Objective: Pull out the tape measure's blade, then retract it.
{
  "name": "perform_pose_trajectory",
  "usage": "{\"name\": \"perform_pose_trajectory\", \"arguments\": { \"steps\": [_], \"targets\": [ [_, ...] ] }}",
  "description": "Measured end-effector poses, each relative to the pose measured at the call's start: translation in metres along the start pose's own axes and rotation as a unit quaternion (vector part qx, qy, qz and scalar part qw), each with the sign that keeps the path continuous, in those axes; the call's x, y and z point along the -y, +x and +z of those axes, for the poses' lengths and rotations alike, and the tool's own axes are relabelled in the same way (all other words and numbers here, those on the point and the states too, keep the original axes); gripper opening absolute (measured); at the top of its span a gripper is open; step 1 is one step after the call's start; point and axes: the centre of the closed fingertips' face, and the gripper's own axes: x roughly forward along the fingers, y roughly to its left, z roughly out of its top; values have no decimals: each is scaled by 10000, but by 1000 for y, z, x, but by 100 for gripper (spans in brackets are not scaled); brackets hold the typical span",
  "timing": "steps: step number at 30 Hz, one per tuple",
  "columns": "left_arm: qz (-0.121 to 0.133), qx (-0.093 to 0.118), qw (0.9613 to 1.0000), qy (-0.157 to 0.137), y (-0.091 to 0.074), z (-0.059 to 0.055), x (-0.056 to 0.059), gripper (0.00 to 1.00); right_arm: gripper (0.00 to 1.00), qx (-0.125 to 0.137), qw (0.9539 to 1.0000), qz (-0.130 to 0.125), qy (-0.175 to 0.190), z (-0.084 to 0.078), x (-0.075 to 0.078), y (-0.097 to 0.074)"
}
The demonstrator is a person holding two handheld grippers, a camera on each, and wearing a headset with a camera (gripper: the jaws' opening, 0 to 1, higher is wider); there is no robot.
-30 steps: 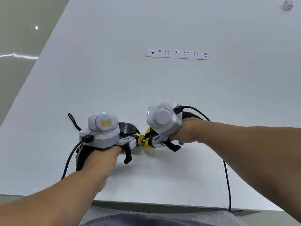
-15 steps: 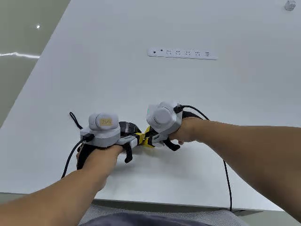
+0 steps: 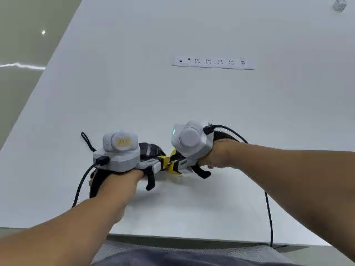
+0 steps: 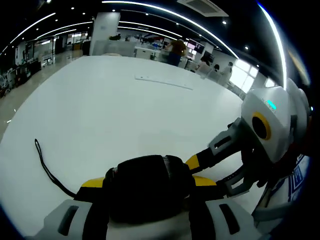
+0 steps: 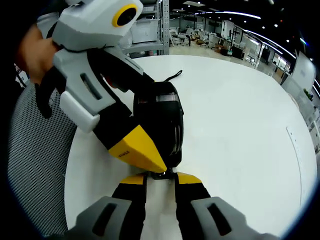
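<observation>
White bench (image 3: 166, 100), near edge by the person's lap, big open hall behind. Closest in: tape measure (image 4: 150, 187), black case, on the bench w/ the L claw (image 4: 147, 181) clamped on it, one yellow-tipped jaw on each side of the case. A thin black wrist strap (image 4: 47, 170) trails from the case across the bench. R claw (image 5: 160, 176) faces it from the opposite side, jaws drawn close together, nipping the small dark blade hook (image 5: 160, 174), which sits tight against the case mouth. In head view the two claws meet tip to tip, hands just behind them. Farther up the bench, well apart: white power strip (image 3: 213, 62). Far corner: small grey object (image 3: 339, 5), too small to tell.
</observation>
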Motion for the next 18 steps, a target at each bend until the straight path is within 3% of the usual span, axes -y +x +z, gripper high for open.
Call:
{"name": "perform_pose_trajectory", "arguments": {
  "steps": [3, 4, 5, 8, 10, 13, 18],
  "targets": [
    [-115, -54, 9999, -40, 0, -1, 0, 63, 32, -86, 9999, -70, -42, -6, -2, -5],
    [-197, -101, 9998, 28, 1, -4, 1, 64, 34, -81, 9999, -85, -26, -7, -1, -6],
    [-266, -277, 9990, 243, -1, -10, 1, 64, 36, -65, 9999, -115, 22, -8, 0, -8],
    [-443, -181, 9982, 371, -5, -9, 5, 66, 39, 63, 9991, -230, 336, -11, -1, -17],
    [-530, 15, 9978, 393, -11, -1, 6, 72, 42, 112, 9988, -243, 400, -13, -5, -22],
    [-689, 125, 9966, 431, -17, 7, 8, 76, 45, 141, 9980, -367, 501, -21, -8, -31],
    [-856, 213, 9921, 890, -31, 14, 8, 81, 50, 307, 9936, -703, 832, -35, -7, -47]
  ]
}}
